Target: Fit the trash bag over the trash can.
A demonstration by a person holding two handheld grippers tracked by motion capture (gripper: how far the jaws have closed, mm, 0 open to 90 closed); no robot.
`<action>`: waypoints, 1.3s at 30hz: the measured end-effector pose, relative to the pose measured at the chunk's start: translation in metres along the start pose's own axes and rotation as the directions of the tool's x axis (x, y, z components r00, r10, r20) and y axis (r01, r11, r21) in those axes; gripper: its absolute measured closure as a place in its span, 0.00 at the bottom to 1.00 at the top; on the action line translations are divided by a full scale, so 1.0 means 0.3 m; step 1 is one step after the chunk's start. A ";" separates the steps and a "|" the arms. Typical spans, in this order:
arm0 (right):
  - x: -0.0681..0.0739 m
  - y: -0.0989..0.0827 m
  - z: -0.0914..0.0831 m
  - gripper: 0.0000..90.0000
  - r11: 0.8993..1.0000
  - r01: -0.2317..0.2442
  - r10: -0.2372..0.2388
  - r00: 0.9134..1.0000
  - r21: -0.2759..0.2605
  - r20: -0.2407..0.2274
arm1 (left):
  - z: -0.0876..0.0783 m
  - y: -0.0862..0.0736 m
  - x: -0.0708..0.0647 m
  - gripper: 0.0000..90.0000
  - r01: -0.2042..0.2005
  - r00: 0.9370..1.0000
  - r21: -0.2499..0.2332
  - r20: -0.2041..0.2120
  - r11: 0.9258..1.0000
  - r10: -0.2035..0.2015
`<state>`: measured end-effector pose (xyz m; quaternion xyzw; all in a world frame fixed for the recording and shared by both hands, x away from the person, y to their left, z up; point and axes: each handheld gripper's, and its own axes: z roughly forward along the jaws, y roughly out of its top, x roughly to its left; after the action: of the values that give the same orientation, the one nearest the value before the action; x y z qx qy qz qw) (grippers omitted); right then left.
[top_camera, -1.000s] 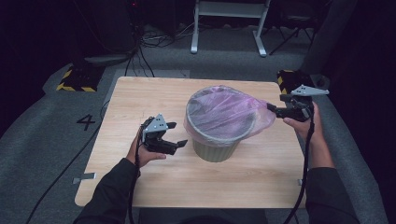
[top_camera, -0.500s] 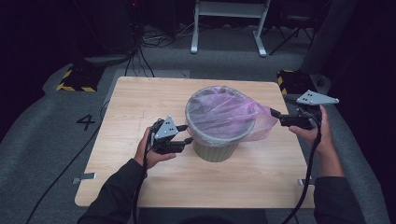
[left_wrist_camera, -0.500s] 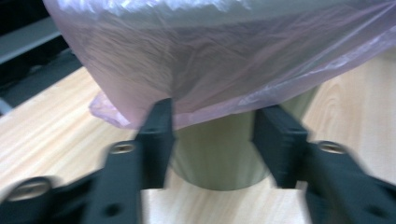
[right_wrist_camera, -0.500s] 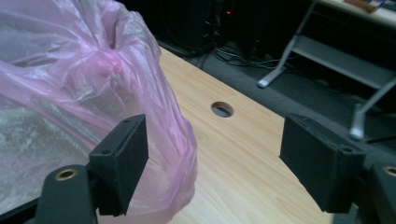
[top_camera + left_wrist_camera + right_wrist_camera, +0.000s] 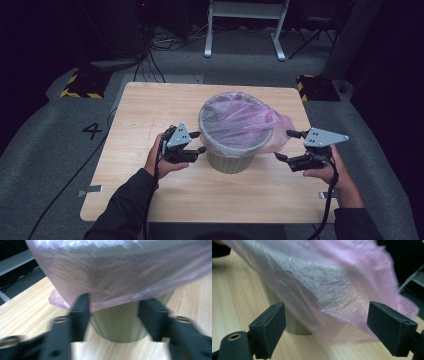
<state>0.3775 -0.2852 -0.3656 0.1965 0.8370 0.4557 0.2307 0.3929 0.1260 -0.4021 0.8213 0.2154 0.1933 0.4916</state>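
Observation:
A grey-green bin stands mid-table, lined with a translucent pink bag folded over its rim. A loose flap of the bag sticks out to the right. My left gripper is at the bin's left side. In the left gripper view its blurred jaws stand apart on either side of the bin wall, just under the bag's hem, and have just been opening. My right gripper is open beside the flap. Its jaws have just been opening, with the bag's film hanging beyond them, untouched.
The wooden table has bare room all around the bin. Beyond its far edge are a white-legged stand, cables and two yellow-and-black striped blocks. A "4" is marked on the grey floor.
My right gripper has moved from the bin's far right rim down toward the person, and the stretched flap has gone slack. My left gripper has come in close against the bin's side.

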 end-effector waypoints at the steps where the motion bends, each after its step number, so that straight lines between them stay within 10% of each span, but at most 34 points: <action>1: 0.013 -0.007 0.010 0.18 1.000 0.001 -0.001 1.000 0.009 -0.002 | 0.000 0.000 0.001 0.39 0.006 1.000 -0.003 0.004 1.000 -0.006; 5: 0.055 -0.026 0.053 0.33 0.999 0.030 -0.032 0.996 0.028 0.082 | 0.003 0.003 0.002 0.32 0.016 1.000 -0.010 -0.011 1.000 -0.016; 14: 0.083 -0.047 0.092 0.93 0.999 0.043 -0.045 0.992 0.021 0.122 | -0.011 0.007 0.013 0.96 -0.040 0.996 0.000 -0.086 0.999 0.040; 22: 0.121 -0.069 0.071 1.00 0.998 0.051 -0.048 0.994 -0.036 0.094 | -0.022 -0.018 0.003 1.00 -0.062 0.997 0.020 -0.053 0.998 0.063; 39: 0.150 -0.171 0.176 1.00 0.992 0.054 -0.053 0.998 0.115 -0.016 | 0.034 -0.135 -0.030 1.00 -0.115 0.993 0.157 0.038 0.981 0.110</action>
<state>0.3646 -0.2515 -0.4439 0.1840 0.8684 0.4013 0.2256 0.3841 0.1309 -0.4437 0.8714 0.1762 0.1911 0.4161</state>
